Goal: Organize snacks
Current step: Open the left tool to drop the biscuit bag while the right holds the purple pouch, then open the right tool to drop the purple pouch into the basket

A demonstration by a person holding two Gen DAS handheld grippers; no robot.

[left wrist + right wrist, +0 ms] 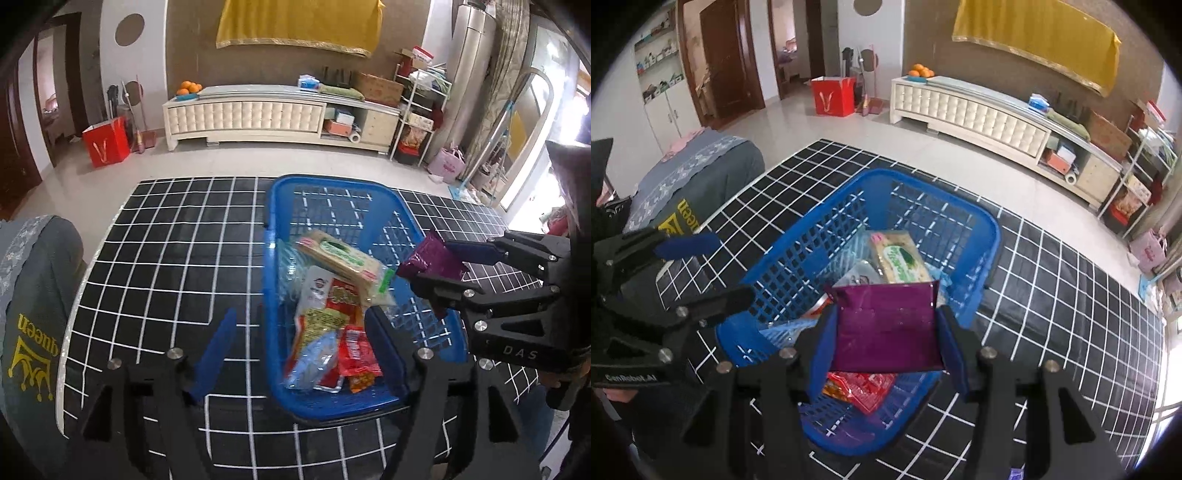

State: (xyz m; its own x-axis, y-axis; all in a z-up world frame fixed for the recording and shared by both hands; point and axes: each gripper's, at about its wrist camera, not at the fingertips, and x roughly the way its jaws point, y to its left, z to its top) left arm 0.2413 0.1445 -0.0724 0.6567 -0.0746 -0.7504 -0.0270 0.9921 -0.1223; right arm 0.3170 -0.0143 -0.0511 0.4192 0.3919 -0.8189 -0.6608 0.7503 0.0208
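Observation:
A blue plastic basket (280,206) (820,236) stands on the black grid-patterned table (166,251) and holds several snack packs, among them a green-and-beige cracker pack (343,260) (899,258) and red packets (354,347) (860,389). My right gripper (886,332) (424,273) is shut on a purple snack packet (886,325) (432,258) and holds it above the basket's near right side. My left gripper (301,354) (713,266) is open and empty, with one finger over the basket's near end and the other over the table to its left.
A grey cushioned seat with "queen" lettering (33,295) (683,184) stands at the table's left edge. Beyond the table lie a tiled floor, a white TV cabinet (258,118), a red paper bag (105,142) and a cluttered shelf rack (421,110).

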